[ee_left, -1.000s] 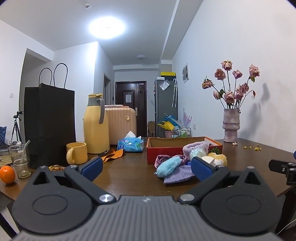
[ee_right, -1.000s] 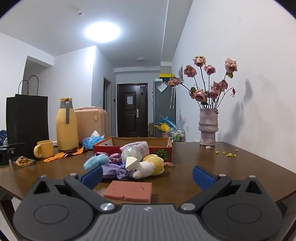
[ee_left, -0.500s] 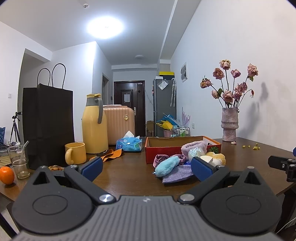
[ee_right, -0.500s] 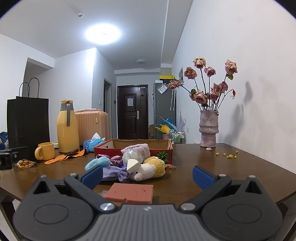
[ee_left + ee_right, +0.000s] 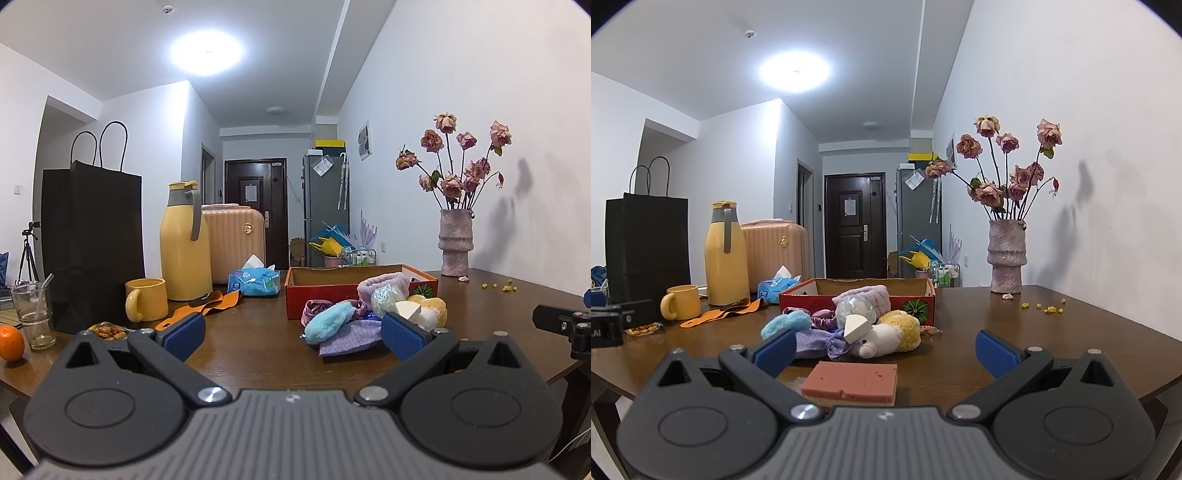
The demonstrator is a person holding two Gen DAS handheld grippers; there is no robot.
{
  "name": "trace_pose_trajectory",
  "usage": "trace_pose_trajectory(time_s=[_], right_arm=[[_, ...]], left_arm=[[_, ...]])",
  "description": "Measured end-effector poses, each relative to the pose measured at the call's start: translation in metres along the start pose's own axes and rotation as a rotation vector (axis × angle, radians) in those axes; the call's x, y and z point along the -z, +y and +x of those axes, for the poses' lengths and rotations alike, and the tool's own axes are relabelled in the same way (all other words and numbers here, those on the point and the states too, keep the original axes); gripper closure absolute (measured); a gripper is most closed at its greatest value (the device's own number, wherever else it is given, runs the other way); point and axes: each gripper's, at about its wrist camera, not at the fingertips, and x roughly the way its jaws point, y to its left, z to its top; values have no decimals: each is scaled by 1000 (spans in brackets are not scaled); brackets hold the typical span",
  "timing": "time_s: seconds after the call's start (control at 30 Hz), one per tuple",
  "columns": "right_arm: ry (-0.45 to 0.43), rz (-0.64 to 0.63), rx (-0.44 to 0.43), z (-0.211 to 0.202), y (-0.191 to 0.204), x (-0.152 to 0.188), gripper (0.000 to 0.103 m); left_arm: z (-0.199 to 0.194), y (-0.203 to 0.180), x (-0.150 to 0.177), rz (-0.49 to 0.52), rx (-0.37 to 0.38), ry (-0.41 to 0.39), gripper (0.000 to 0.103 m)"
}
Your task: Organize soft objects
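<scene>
1. Right now both claws are spread wide and holding nothing: left claw (image 5: 293, 330), right claw (image 5: 884, 347). Both hover low at the near worktop (image 5: 1052, 332) edge, facing the pile.
2. Left of frame, clutter only: orange (image 5: 11, 342), glass (image 5: 35, 314), black paper bag (image 5: 92, 243), yellow mug (image 5: 146, 299), yellow flask (image 5: 184, 240), orange strap (image 5: 207, 306), tissue pack (image 5: 253, 282). None sits between the claws and the pile.
3. Centre, the soft pile lies just in front of the red box (image 5: 857, 295), nothing visibly inside it yet: blue puff (image 5: 327, 326), purple cloth (image 5: 351, 341), pink headband (image 5: 384, 290), plush toy (image 5: 890, 334). White wedge sponge (image 5: 855, 326) rests on the plush.
4. Nearest the right claw: pink sponge (image 5: 851, 380), flat, apart from the pile.
5. Risk: items overlap, so grabbing one likely drags neighbours or tips the wedge off.
6. Risk: the sponge is low and flat; a shallow grip may slide it off the near edge.
7. Right of frame: vase (image 5: 1006, 254) with dried roses, well apart; a wide swing could hit it.
</scene>
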Motion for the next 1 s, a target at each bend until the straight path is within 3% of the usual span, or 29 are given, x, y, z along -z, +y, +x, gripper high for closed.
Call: trace_pose_trajectory(time_s=[1.0], right_arm=[[-10,3,-14,-2,8,12,0]], left_arm=[[-1,-10,16,11,14,-3,0]])
